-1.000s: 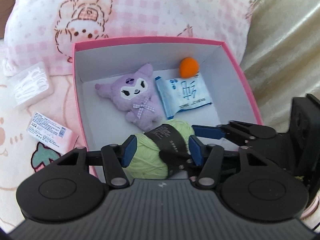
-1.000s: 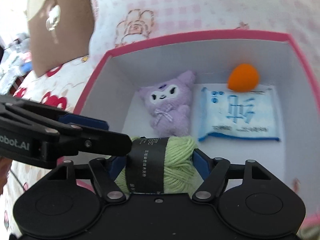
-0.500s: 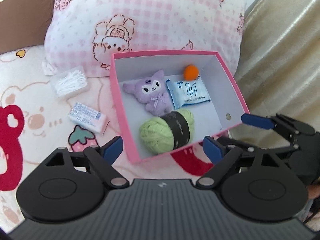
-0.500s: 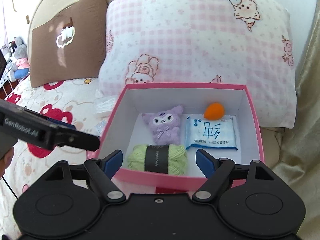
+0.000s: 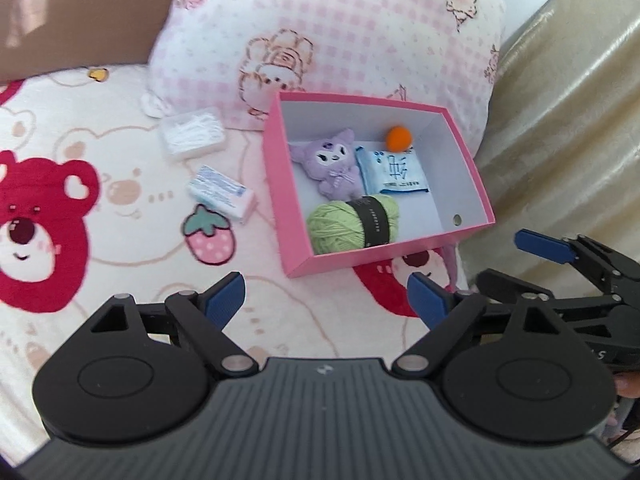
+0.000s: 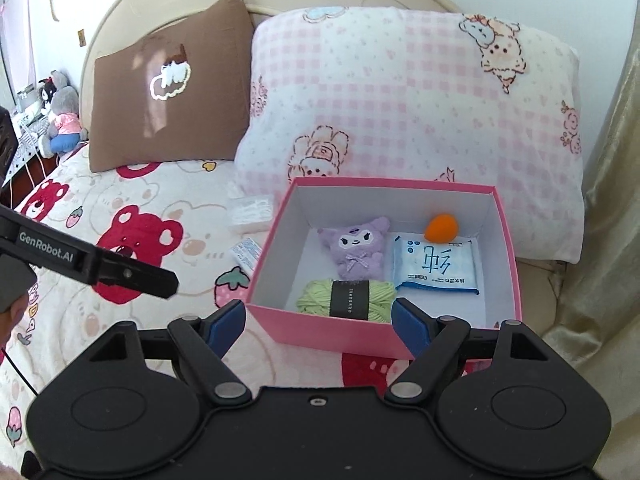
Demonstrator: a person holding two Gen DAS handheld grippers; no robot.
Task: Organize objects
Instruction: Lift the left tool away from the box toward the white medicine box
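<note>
beside the pink box (image 5: pixel 280 200), packet (image 5: pixel 221 194) clear only from left wrist

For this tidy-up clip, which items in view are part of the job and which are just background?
Part of the job:
- pink box, holding green yarn, purple plush, tissue pack, orange ball
- clear swab box and small pink packet, on the blanket outside it

Background:
- checked pillow
- brown pillow
- bear blanket
</note>
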